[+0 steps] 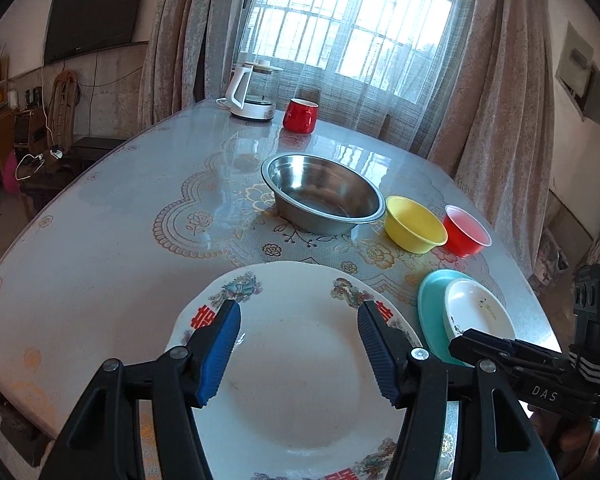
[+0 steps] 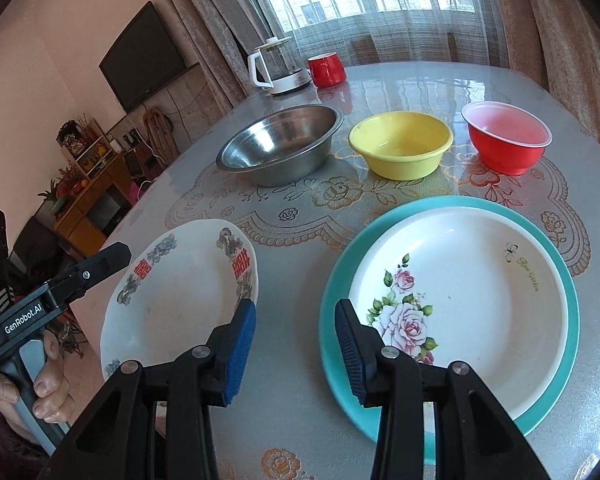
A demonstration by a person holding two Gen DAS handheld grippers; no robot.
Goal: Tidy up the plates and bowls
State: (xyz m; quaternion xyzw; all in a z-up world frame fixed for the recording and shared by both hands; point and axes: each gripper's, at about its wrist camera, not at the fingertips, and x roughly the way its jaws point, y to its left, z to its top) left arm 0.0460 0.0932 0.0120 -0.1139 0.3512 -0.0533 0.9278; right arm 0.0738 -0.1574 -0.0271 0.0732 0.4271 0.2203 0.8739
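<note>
A white plate with red characters [image 1: 296,364] lies at the table's near edge; it also shows in the right wrist view [image 2: 176,296]. My left gripper [image 1: 299,316] is open and hovers over it, holding nothing. A white rose plate [image 2: 464,304] rests on a teal plate [image 2: 572,280] to the right; both show in the left wrist view, white [image 1: 476,312] on teal [image 1: 430,304]. My right gripper [image 2: 296,324] is open and empty between the two plate groups. Behind stand a steel bowl [image 2: 280,144], a yellow bowl [image 2: 400,144] and a red bowl [image 2: 508,136].
A glass kettle on a white base [image 2: 278,66] and a red mug [image 2: 327,69] stand at the table's far edge by the curtains. The table [image 2: 300,240] has a glossy floral cover. A television [image 2: 144,56] hangs on the left wall.
</note>
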